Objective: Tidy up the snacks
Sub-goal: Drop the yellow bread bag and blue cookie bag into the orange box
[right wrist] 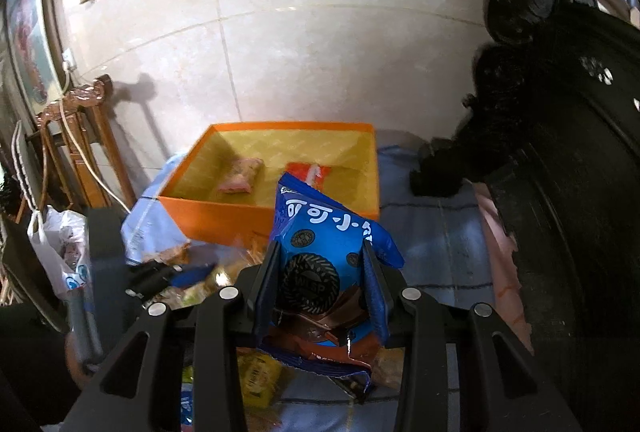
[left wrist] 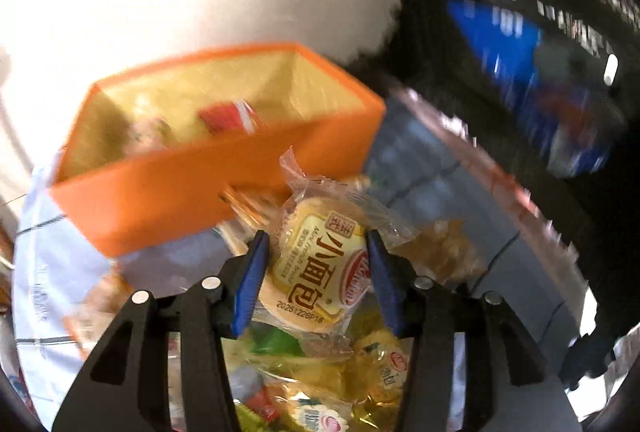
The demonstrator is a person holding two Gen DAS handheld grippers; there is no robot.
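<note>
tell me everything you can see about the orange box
The orange box is an open-topped rectangular tray, seemingly cardboard, with bright orange outer walls and a yellowish lining. It sits upright on a pale blue checked cloth, beyond the pile of loose snacks. Inside lie a pinkish packet toward the left and a red-orange packet near the middle. Neither gripper touches it.

- Orange box sits open-topped dead ahead; its near wall stands in the way of a low, level path.
- Inside, a pink packet and a red packet lie on the floor; the left corner and right side are bare.
- Loose snack pile crowds the cloth in front of the box.
- Dark cabinet walls off the right.
- Wooden stand and a white plastic bag close the left.
</note>
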